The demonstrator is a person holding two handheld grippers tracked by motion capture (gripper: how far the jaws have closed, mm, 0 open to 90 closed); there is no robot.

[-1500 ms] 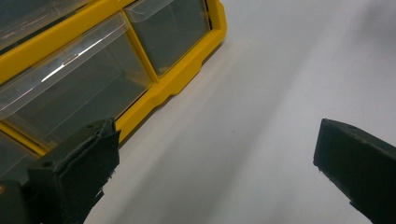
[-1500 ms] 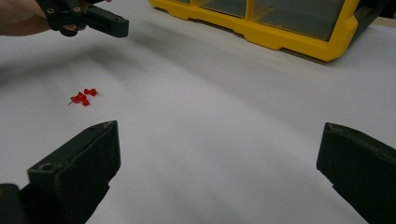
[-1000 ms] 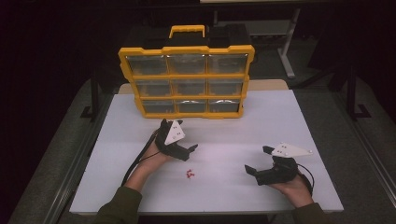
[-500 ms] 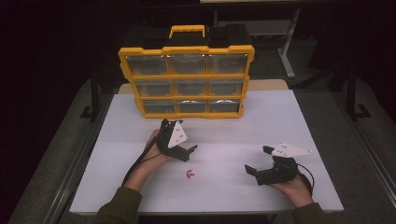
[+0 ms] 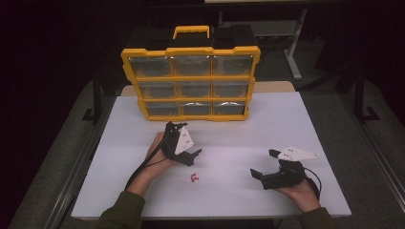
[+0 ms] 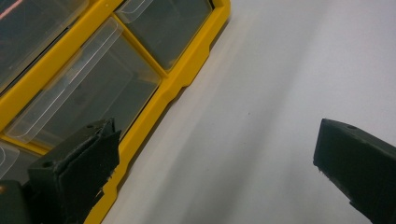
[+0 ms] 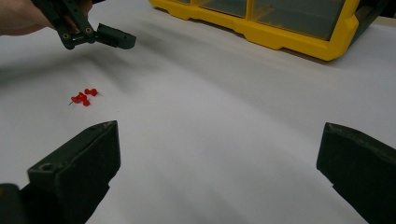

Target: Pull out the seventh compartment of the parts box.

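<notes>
A person is sitting at a white surface (image 5: 296, 124), holding a gripper in each hand. The left gripper (image 5: 187, 153) is hovering left of centre with its jaws spread, holding nothing. A few small red push pins (image 5: 193, 178) are lying just in front of it. A yellow organizer case (image 5: 191, 76) is standing upright at the far edge. The right gripper (image 5: 265, 164) is resting at the right, jaws spread, holding nothing
</notes>
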